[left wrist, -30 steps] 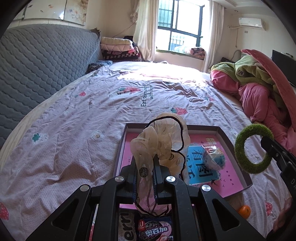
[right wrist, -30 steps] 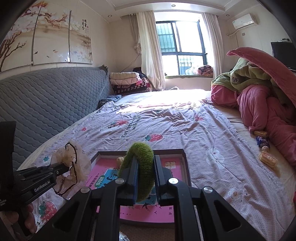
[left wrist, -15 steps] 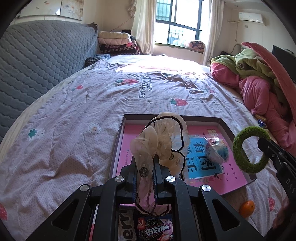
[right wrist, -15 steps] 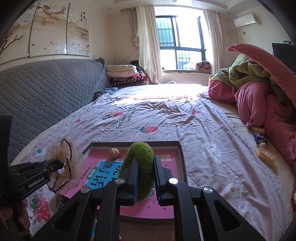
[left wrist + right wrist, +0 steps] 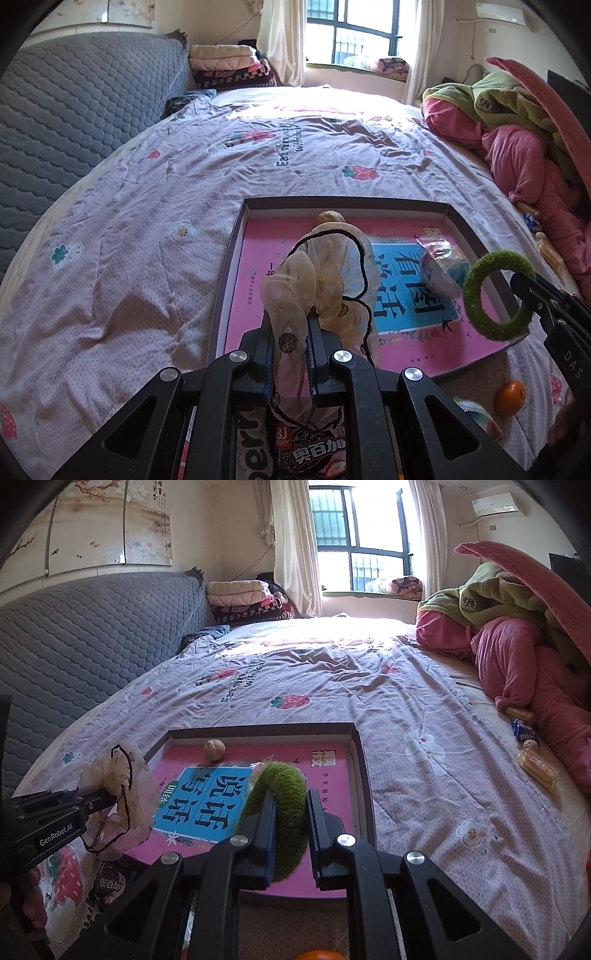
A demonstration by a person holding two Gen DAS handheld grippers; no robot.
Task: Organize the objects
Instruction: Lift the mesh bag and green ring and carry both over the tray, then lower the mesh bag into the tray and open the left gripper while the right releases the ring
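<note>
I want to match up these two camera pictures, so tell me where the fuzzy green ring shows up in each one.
Left wrist view: green ring at the right edge, pinched by the right gripper, over the tray's right rim.
Right wrist view: green ring bottom centre, clamped in that gripper.
Shared landmark: the walnut by the far wall of the pink tray.

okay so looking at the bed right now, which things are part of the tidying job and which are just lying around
In the job:
- sheer scrunchie in left tongs
- green scrunchie in right tongs
- pink box

Lying about:
- orange
- pink bedding heap
- folded blankets
</note>
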